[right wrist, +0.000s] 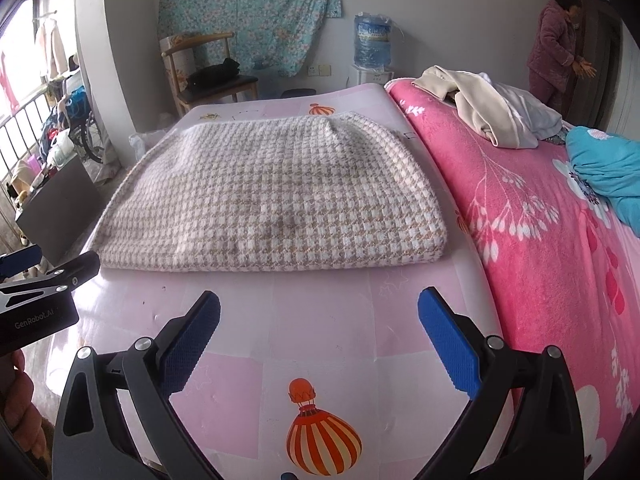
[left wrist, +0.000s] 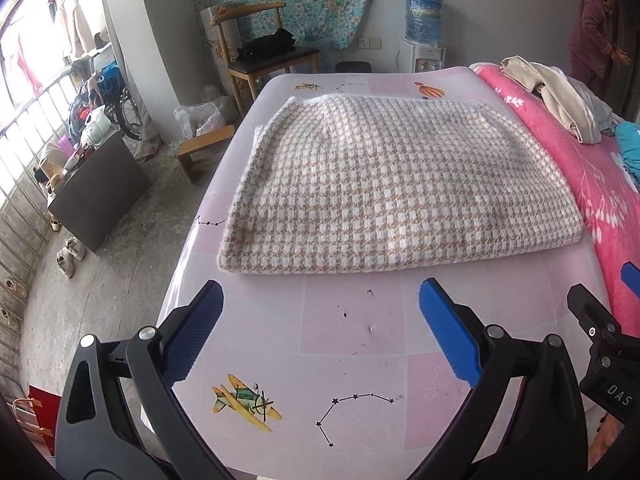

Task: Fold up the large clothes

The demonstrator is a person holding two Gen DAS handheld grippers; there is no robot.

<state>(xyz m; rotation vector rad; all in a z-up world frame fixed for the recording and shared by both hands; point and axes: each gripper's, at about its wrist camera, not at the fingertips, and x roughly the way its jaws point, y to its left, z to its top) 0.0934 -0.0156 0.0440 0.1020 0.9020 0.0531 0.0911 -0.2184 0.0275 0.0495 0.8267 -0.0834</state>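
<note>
A beige-and-white houndstooth garment [left wrist: 384,188] lies folded into a thick flat rectangle on the pink patterned table cover [left wrist: 352,332]. It also shows in the right wrist view [right wrist: 272,196]. My left gripper [left wrist: 320,312] is open and empty, held just short of the garment's near edge. My right gripper [right wrist: 320,316] is open and empty, also short of the near edge, towards the garment's right corner. Each gripper's tip shows at the side of the other's view.
A pink floral blanket [right wrist: 532,220] lies to the right, with a cream and white clothes pile [right wrist: 488,108] and a teal cloth [right wrist: 608,172] on it. A wooden chair [left wrist: 264,56] and a water dispenser [left wrist: 424,36] stand behind. A person [right wrist: 560,40] stands at the far right.
</note>
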